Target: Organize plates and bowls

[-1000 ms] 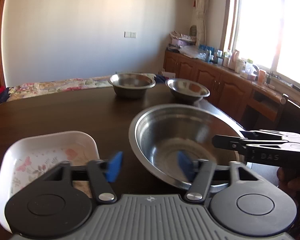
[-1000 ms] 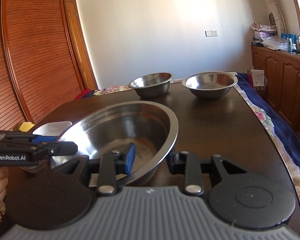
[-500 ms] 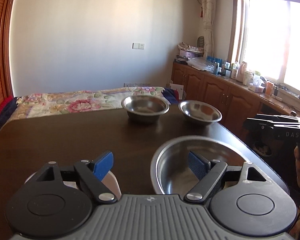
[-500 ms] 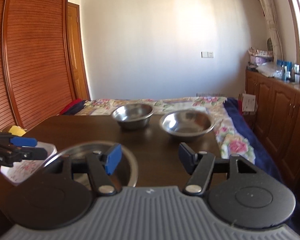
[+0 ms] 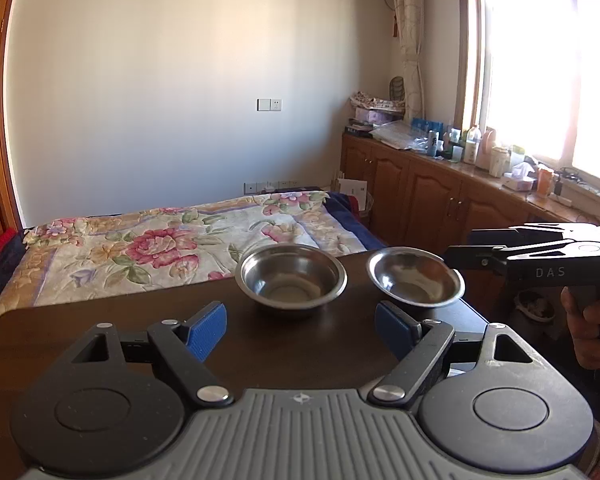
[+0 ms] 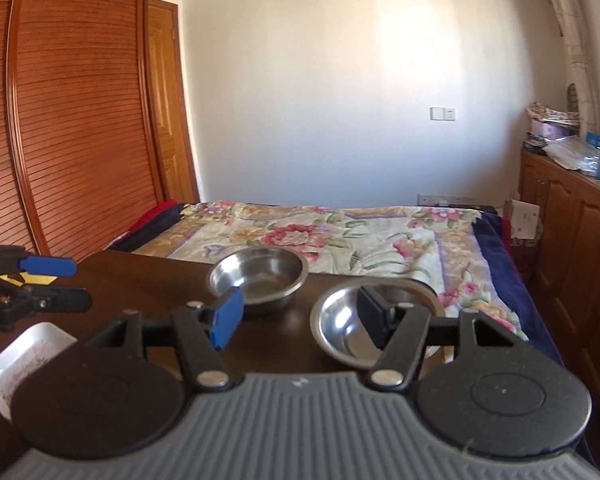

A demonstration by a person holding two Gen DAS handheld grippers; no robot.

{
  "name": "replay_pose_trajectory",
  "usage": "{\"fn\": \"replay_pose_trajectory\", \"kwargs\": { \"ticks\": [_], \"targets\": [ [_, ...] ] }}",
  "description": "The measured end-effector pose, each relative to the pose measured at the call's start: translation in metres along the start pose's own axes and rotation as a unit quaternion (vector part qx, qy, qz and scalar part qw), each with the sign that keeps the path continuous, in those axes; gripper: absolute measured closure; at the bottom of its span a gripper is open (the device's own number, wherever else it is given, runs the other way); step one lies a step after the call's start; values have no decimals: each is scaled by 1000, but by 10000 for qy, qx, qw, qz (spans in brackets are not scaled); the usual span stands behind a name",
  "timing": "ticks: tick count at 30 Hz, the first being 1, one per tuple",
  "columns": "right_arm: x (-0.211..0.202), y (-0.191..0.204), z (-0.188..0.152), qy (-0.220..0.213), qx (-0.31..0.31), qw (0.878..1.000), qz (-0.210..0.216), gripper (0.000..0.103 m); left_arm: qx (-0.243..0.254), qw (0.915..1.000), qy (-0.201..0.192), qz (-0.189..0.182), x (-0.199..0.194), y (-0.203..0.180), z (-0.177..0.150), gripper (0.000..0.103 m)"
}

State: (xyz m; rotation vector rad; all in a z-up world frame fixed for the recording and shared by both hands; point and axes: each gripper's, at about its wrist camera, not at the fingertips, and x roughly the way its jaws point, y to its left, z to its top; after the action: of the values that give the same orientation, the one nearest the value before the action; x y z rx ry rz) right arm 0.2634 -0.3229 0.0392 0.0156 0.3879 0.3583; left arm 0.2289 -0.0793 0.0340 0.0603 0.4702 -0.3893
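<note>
Left tool [image 5: 300, 330], right tool [image 6: 300, 314] spread, empty; raised since; large basin gone from view.

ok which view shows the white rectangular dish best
The right wrist view. The white rectangular dish with a pink pattern sits at the lower left on the dark wooden table, partly hidden behind the gripper body. The left wrist view shows none of it, only the two steel bowls.

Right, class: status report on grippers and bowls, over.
Left gripper open, empty. Right gripper open, empty. Two steel bowls apart on table. Nothing blocking.
</note>
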Motion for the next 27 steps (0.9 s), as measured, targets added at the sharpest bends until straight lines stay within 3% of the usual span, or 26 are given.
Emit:
{"fn": "replay_pose_trajectory", "kwargs": {
  "ticks": [11, 18, 27],
  "targets": [
    [60, -5, 17, 466, -120, 9982, 346, 40, 34, 9996, 248, 148, 57, 18, 22, 19],
    [92, 0, 24, 759, -198, 9954, 551, 46, 33, 9988, 479, 66, 90, 25, 24, 24],
    [127, 3, 26, 1064, -449, 9923, 444, 55, -169, 9973, 709, 7, 120, 38, 24, 33]
  ]
}}
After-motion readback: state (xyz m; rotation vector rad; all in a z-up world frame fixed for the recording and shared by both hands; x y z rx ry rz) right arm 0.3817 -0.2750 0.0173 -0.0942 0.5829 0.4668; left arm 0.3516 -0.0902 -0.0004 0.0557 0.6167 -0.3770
